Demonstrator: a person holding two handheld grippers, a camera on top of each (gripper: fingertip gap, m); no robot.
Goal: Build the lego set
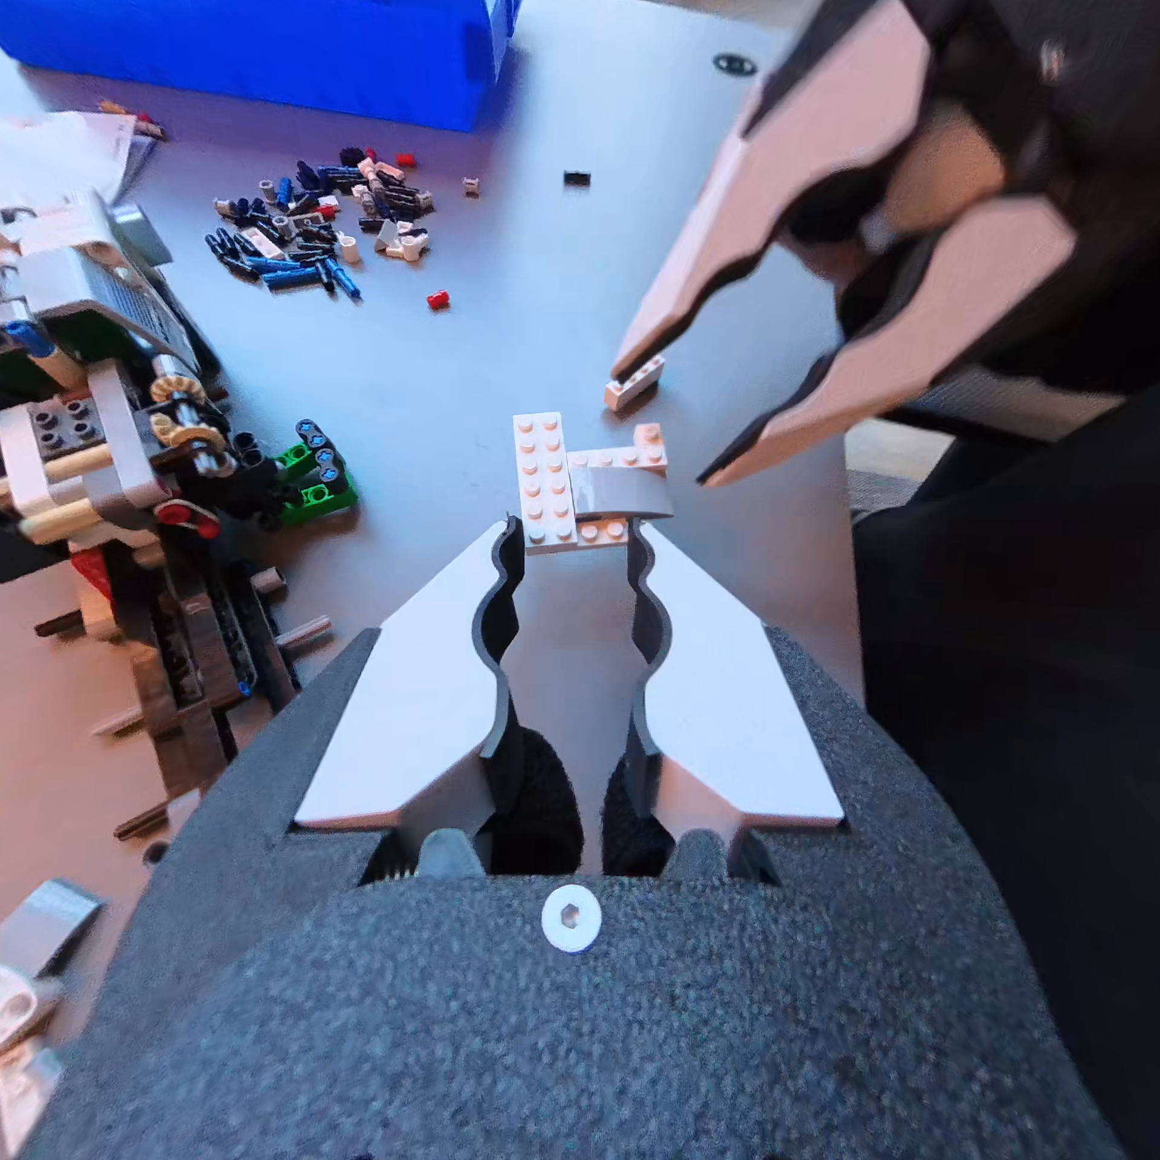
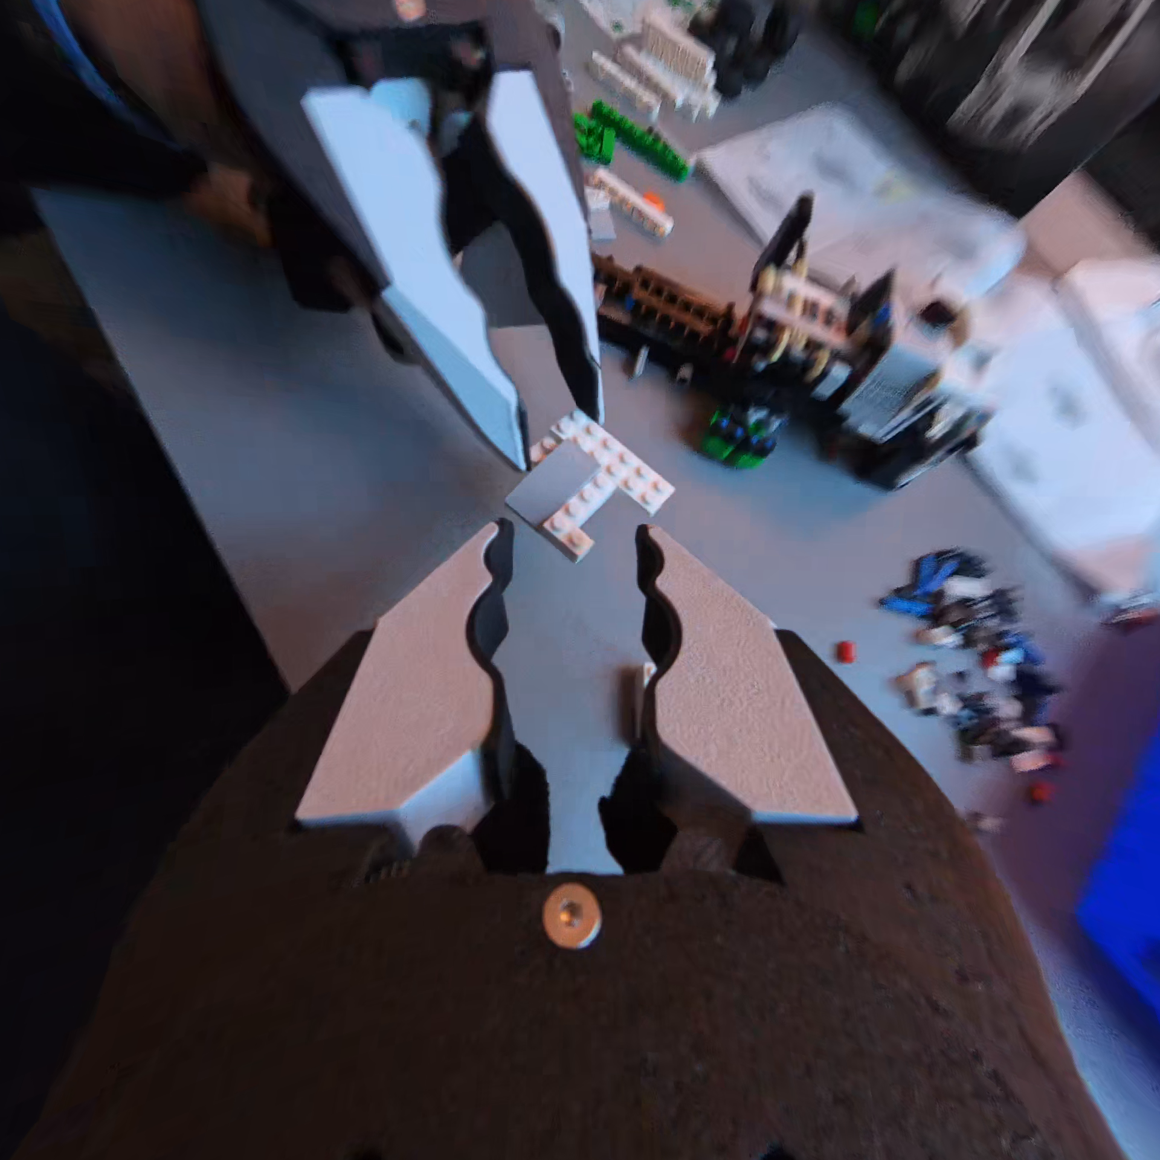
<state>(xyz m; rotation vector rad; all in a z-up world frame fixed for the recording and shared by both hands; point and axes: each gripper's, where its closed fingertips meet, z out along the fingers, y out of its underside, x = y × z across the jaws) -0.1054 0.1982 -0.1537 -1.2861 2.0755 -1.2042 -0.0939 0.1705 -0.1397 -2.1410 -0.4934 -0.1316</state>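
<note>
Grey tabletop [image 1: 477, 351] carries everything, with a blue bin [image 1: 282, 56] at its far edge. Taking the white plate assembly [image 1: 565, 483] as the landmark, it sits near the table's edge: studded white plates joined in a rough L, with a smooth grey curved piece [image 1: 618, 493] pressed on top. The left gripper [image 1: 574, 524] comes right up to the assembly's near end, its fingers apart on either side of that end; whether they actually pinch the plates I cannot tell. The right gripper [image 2: 568, 533] hangs over the assembly's opposite side, fingers spread wide with nothing between them.

Just beyond the assembly, close under the tip of one right finger, lies a small white brick [image 1: 634, 383]. Farther off past the assembly spreads a loose heap of small parts [image 1: 320, 220] in blue, black and white, with a lone red piece [image 1: 438, 299] between heap and assembly. Off to the assembly's left stands a big half-built model [image 1: 125, 477], dark and white, its green pieces [image 1: 317, 480] pointing toward the plates. Paper sheets [image 2: 841, 188] lie beyond that model, blurred.
</note>
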